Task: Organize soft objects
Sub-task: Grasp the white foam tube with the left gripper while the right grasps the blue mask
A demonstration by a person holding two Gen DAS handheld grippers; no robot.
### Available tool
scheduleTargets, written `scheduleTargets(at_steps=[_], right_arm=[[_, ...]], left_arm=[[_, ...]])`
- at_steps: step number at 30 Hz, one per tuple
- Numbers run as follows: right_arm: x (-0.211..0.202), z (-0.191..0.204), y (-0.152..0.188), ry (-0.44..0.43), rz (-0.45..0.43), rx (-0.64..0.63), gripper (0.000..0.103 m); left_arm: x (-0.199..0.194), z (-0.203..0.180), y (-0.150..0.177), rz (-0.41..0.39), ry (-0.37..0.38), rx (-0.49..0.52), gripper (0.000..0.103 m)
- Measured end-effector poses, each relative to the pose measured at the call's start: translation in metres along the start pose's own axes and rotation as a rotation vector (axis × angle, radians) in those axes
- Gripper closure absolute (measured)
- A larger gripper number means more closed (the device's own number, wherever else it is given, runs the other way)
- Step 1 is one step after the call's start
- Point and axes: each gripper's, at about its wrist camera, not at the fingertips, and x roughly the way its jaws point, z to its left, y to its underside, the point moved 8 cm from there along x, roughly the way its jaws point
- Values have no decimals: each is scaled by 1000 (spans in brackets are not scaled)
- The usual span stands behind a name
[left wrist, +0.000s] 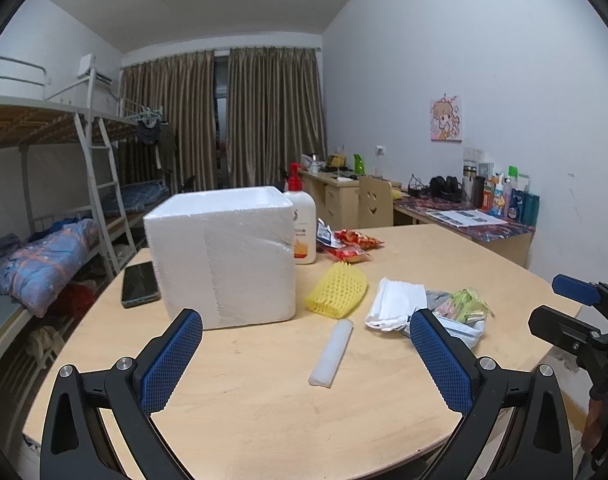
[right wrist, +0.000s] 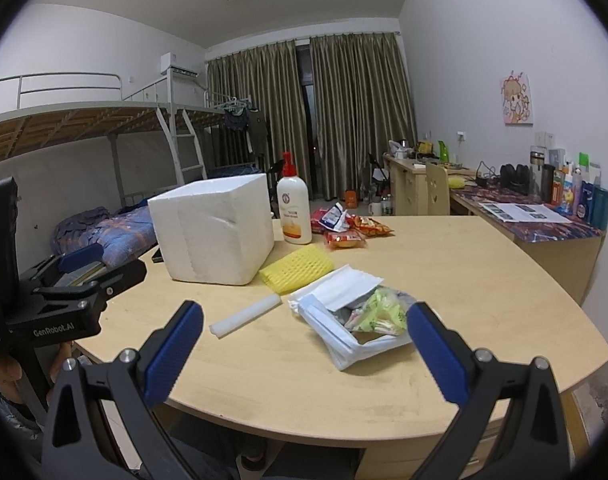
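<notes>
A white foam box [left wrist: 220, 256] [right wrist: 214, 232] stands open-topped on the round wooden table [left wrist: 264, 392] [right wrist: 464, 280]. Right of it lie a yellow foam net sleeve [left wrist: 338, 290] [right wrist: 296, 268], a white foam strip [left wrist: 331, 354] [right wrist: 246, 315], and a pile of white cloth and bags [left wrist: 398, 304] [right wrist: 344, 320] with a green-yellow packet [left wrist: 466, 306] [right wrist: 380, 312]. My left gripper [left wrist: 306, 328] is open and empty above the near table edge, with the strip between its fingers in view. My right gripper [right wrist: 304, 320] is open and empty in front of the pile.
A lotion pump bottle [left wrist: 304, 224] [right wrist: 294, 208] and red snack packets [left wrist: 350, 244] [right wrist: 352, 232] sit behind the box. A phone [left wrist: 139, 283] lies left of the box. Bunk beds [left wrist: 44, 200] stand at left, cluttered desks [right wrist: 524, 208] at right.
</notes>
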Motion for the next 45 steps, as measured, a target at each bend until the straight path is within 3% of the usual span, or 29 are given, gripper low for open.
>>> scheduleTargets(at_steps=[18, 26, 31, 40, 45], right_arm=[[50, -12, 22, -37, 124, 12, 1], [65, -16, 35, -55, 191, 14, 18], [73, -15, 41, -61, 230, -19, 38], [78, -19, 50, -70, 276, -35, 40], [80, -24, 64, -102, 337, -20, 58]], left_arm=[[82, -12, 24, 167, 62, 30, 0], [106, -14, 36, 237, 96, 42, 0], [118, -20, 42, 271, 117, 59, 0], [137, -32, 52, 342, 163, 81, 0], [144, -35, 54, 369, 186, 80, 0]])
